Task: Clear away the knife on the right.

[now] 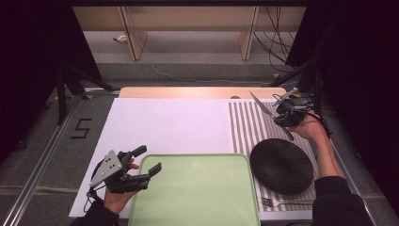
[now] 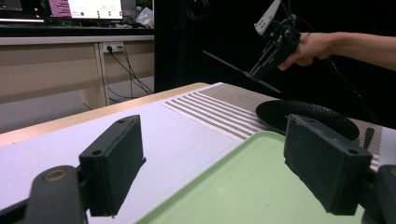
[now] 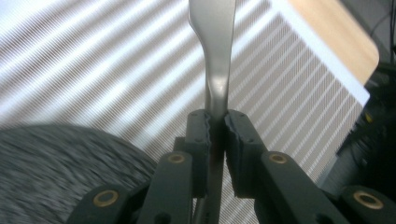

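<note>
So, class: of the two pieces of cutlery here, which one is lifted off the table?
The knife, clamped in the right tool; the fork lies on the striped mat below the black plate.

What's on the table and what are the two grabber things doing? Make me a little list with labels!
right gripper: shut on the knife, held up above the striped mat
knife: silver, clamped by its handle, blade sticking out past the jaws
left gripper: open, holding nothing, at the near left corner of the green tray
green tray: lies on the white sheet, nothing on it
black plate: round, on the striped mat, right of the tray
fork: lies on the mat at the near side of the plate
striped mat: on the right part of the table
</note>
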A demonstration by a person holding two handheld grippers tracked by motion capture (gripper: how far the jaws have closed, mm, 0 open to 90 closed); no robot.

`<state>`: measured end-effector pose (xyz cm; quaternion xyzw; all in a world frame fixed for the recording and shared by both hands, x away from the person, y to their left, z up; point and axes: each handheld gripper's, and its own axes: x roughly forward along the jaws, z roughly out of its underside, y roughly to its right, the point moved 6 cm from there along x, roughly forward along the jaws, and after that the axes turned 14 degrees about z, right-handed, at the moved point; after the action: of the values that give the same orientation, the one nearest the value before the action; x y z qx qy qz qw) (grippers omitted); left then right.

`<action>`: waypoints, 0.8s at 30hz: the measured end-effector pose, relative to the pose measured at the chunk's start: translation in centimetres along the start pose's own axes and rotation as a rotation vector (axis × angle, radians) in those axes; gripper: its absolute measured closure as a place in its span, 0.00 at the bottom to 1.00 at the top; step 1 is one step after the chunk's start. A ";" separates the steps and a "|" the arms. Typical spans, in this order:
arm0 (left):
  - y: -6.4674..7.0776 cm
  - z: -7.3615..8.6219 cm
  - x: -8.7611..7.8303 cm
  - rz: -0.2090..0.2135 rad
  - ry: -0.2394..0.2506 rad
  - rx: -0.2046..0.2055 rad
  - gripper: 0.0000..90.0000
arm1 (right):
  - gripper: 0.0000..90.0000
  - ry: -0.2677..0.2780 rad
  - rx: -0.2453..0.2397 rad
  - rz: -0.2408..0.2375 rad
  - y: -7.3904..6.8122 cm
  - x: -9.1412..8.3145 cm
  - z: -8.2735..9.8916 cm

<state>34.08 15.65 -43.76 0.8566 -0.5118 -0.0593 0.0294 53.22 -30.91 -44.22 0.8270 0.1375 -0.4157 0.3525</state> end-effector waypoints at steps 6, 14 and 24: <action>0.0 0.0 0.0 0.000 0.000 0.001 0.22 | 0.89 0.168 0.141 -0.095 -1.3 -2.6 -0.8; 0.0 0.0 0.0 -0.001 -0.005 0.004 0.22 | 0.89 0.283 0.192 -0.185 -4.1 -5.0 -0.8; 0.0 0.0 0.0 -0.002 -0.005 0.008 0.22 | 0.89 0.347 0.219 -0.324 -6.4 -7.2 -1.0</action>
<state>34.08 15.61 -43.74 0.8572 -0.5110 -0.0593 0.0249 46.02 -25.13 -41.12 0.8864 0.2806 -0.3311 0.1608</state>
